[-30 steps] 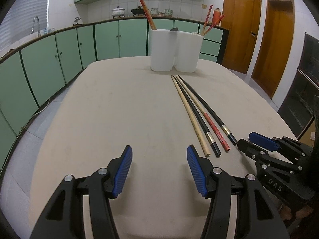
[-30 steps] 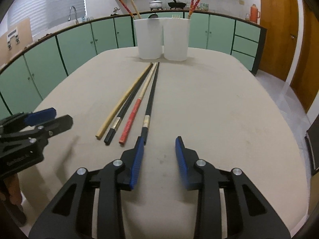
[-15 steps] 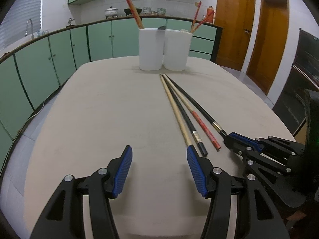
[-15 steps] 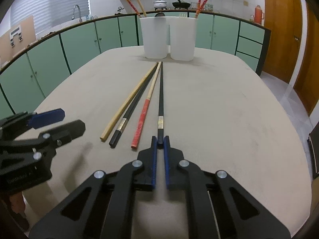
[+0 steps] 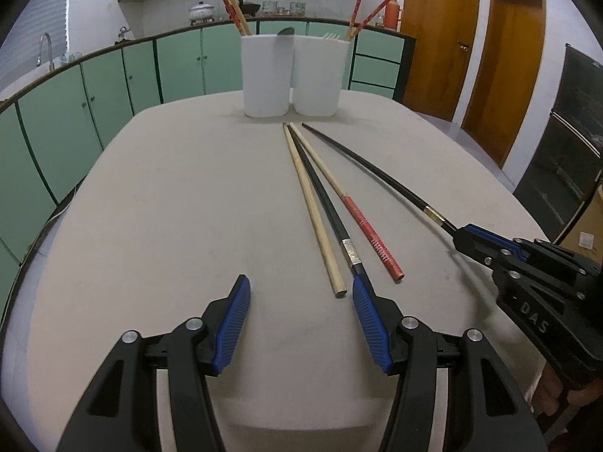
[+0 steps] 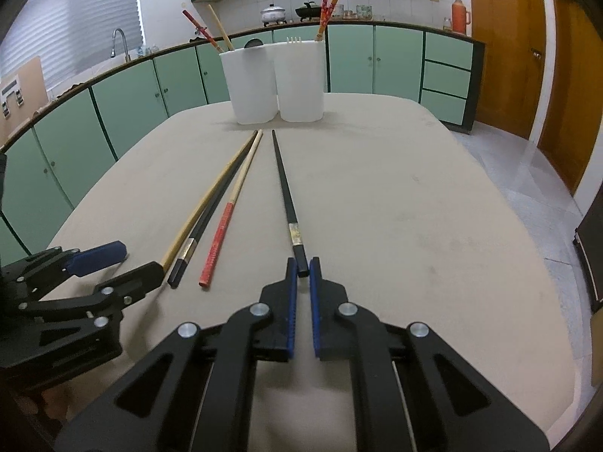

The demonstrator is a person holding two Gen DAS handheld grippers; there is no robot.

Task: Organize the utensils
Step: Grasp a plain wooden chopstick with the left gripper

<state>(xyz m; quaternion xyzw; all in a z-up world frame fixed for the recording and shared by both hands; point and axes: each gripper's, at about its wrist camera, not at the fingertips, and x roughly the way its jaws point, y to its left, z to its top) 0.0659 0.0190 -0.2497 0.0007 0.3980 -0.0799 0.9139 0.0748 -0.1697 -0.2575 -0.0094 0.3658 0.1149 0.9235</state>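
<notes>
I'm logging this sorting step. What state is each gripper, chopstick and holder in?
right gripper: shut on the black gold-banded chopstick.
left gripper: open, holding nothing.
three other chopsticks: lying loose on the table.
two white holders: upright, utensils inside.

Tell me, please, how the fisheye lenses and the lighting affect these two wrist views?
Left wrist view: the counter line bows, corners go black, and the black chopstick looks curved. Right wrist view: the same bowing, and window glare washes out the upper left. Both: even, dim light, only soft shadows under the white holders.
</notes>
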